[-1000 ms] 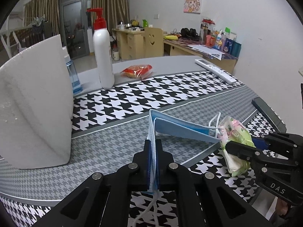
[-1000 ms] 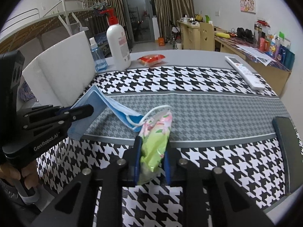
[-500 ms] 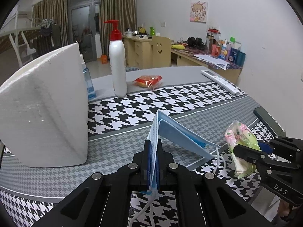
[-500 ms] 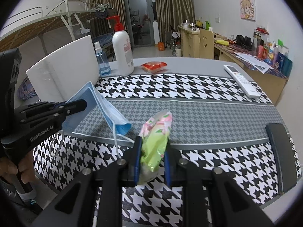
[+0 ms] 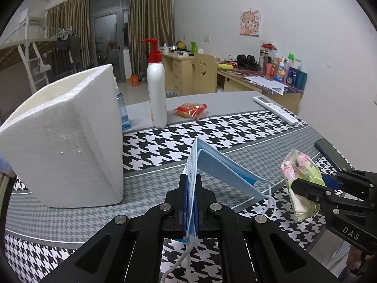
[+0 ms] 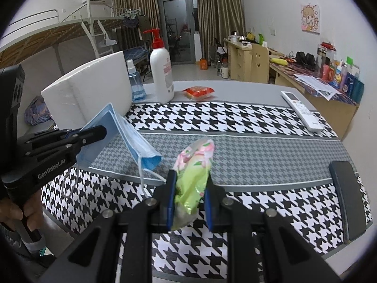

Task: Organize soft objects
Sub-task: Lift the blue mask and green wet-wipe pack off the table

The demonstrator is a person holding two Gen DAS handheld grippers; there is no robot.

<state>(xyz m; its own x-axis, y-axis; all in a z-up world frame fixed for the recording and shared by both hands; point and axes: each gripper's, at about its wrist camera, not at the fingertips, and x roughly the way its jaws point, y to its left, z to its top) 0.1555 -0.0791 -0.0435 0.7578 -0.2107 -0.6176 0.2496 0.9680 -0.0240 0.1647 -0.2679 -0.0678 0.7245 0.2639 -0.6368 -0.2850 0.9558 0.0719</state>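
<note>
Two hand-held grippers are in view, each carrying one soft thing: the left gripper (image 5: 190,184) is clamped tight on the edge of one blue face mask (image 5: 221,169), which hangs clear above the table near its front edge with an ear loop dangling, and the right gripper (image 6: 189,191) is pinched narrow on one green and pink tissue pack (image 6: 194,165), likewise lifted off the table, just to the right of the mask. On the table (image 6: 259,127) stand one white foam box (image 5: 70,141) by the left edge, one white pump bottle (image 5: 156,94) with a red top and one small blue spray bottle (image 6: 135,82) toward the far edge beside the box, one red snack packet (image 5: 192,109) lying near the far edge, one white remote control (image 6: 301,109) along the right edge, and one dark flat case (image 6: 346,195) at the near right corner. The table wears a black-and-white houndstooth cloth with a grey band. Beyond it are brown curtains, a loft bed frame, wooden desks crowded with bottles, and one cartoon picture on the white wall
</note>
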